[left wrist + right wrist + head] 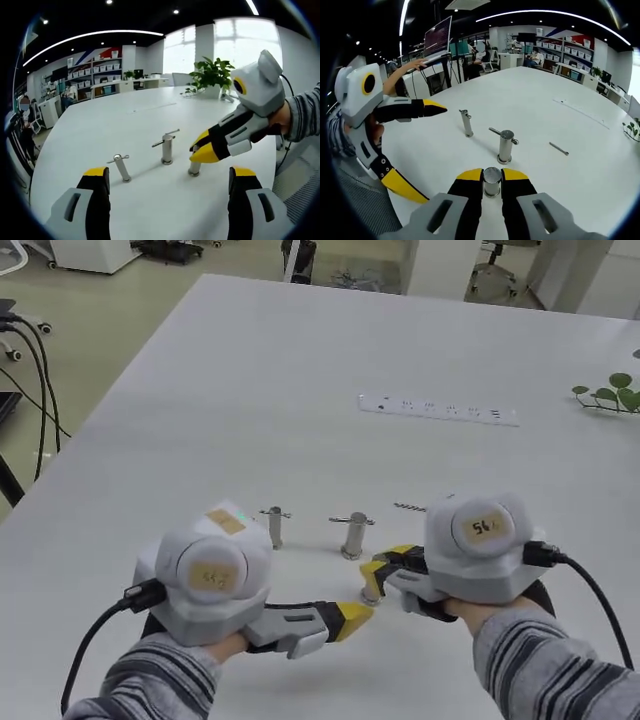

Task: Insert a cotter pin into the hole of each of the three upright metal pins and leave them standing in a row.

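Three upright metal pins stand in a row on the white table (250,390). The left pin (275,526) and the middle pin (353,536) each carry a cotter pin through the top. My right gripper (383,565) is shut on the third pin (371,587), whose top (492,181) sits between the yellow jaws (492,176). A loose cotter pin (410,507) lies just behind it, also seen as a thin rod (559,148). My left gripper (348,622) is open beside the row with nothing between its fingers (97,174), facing the three pins (167,148).
A white power strip (440,410) lies farther back on the table. A small green plant (610,394) sits at the right edge. Cables trail from both grippers toward me. Shelves, desks and people are in the room beyond.
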The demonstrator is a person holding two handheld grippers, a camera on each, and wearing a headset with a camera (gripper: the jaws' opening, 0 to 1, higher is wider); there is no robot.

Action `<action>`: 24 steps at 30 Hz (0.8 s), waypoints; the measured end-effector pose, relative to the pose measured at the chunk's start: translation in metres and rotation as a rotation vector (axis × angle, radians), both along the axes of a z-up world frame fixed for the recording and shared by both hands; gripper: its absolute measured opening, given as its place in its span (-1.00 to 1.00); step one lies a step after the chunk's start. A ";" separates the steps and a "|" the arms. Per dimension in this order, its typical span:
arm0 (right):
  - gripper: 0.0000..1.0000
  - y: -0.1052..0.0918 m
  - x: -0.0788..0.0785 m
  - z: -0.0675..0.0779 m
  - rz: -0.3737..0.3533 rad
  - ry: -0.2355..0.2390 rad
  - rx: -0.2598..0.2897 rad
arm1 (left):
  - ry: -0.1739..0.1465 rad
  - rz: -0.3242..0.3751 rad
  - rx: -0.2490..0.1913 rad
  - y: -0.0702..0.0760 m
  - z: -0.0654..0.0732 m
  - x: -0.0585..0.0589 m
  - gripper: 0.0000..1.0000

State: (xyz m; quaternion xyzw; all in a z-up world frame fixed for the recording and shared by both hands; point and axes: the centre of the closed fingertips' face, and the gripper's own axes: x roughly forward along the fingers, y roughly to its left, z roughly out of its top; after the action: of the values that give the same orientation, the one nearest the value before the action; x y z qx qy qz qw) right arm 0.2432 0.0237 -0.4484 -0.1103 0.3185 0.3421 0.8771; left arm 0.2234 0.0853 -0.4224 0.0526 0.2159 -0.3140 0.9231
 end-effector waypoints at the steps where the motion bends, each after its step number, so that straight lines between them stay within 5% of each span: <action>1: -0.83 0.000 -0.001 0.000 -0.004 -0.001 -0.003 | 0.002 -0.002 0.001 -0.001 0.000 0.000 0.97; 13: -0.81 -0.001 -0.004 -0.001 -0.032 -0.008 -0.013 | 0.003 -0.008 0.002 -0.002 0.000 -0.001 0.97; 24: -0.58 -0.013 -0.021 -0.008 0.044 0.023 0.028 | 0.003 -0.012 0.002 -0.004 -0.001 -0.002 0.97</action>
State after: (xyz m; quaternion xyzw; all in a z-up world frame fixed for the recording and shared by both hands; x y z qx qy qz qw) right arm 0.2225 0.0102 -0.4565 -0.1011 0.3211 0.3670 0.8672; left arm 0.2218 0.0814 -0.4230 0.0541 0.2171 -0.3192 0.9209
